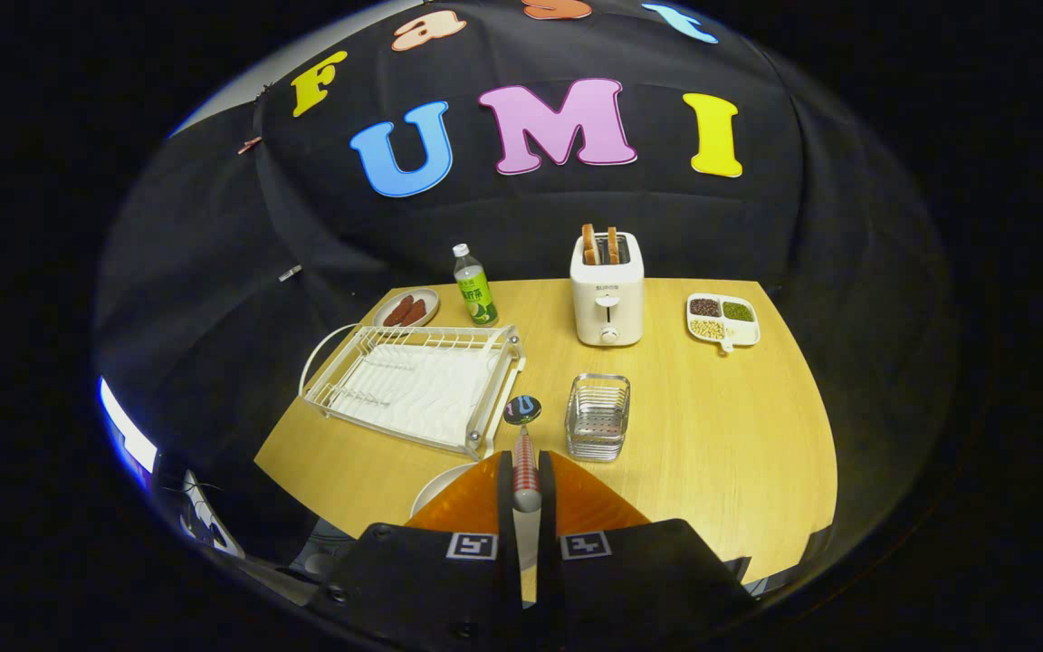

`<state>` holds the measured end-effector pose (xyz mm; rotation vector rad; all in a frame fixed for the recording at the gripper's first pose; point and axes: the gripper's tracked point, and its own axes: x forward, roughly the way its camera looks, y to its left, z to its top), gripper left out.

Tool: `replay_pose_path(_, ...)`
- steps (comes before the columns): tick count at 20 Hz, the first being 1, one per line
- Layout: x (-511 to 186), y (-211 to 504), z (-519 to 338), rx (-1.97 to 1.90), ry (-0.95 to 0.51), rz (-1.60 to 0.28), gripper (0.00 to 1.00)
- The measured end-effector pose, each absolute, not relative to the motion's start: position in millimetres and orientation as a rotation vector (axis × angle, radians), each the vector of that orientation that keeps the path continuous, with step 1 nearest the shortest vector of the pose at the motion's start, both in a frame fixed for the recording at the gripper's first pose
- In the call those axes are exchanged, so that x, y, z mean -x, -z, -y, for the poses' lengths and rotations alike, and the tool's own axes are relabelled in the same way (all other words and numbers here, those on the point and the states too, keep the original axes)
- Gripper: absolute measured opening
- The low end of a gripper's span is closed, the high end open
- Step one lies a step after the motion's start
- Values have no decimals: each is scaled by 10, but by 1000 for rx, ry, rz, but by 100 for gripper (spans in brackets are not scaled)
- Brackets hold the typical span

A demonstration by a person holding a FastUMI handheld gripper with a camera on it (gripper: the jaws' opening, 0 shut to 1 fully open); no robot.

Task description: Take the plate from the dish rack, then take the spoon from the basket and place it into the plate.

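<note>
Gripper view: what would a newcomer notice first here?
The gripper is shut on a spoon with a red checked handle, its dark round bowl pointing ahead. Under the fingers lies a white round plate; beyond it stands an empty white wire dish rack, with a small metal basket beside it.

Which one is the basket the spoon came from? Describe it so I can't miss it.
Start at the white toaster at the table's back. Straight in front of it, nearer the claw, which is shut on the spoon, stands the basket. It is small, square, of shiny metal wire, unlike the wide white dish rack beside it.

Toaster [607, 299], bottle [474, 288], sectioned dish [723, 320]
</note>
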<state>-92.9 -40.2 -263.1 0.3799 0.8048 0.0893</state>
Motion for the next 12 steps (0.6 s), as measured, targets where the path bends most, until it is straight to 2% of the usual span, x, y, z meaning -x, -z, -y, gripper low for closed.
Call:
replay_pose_path(6, 1299, 3080, -87, -348, -132, -926, 10)
replay_pose_path(12, 1373, 3563, -427, -388, -108, -1012, 11)
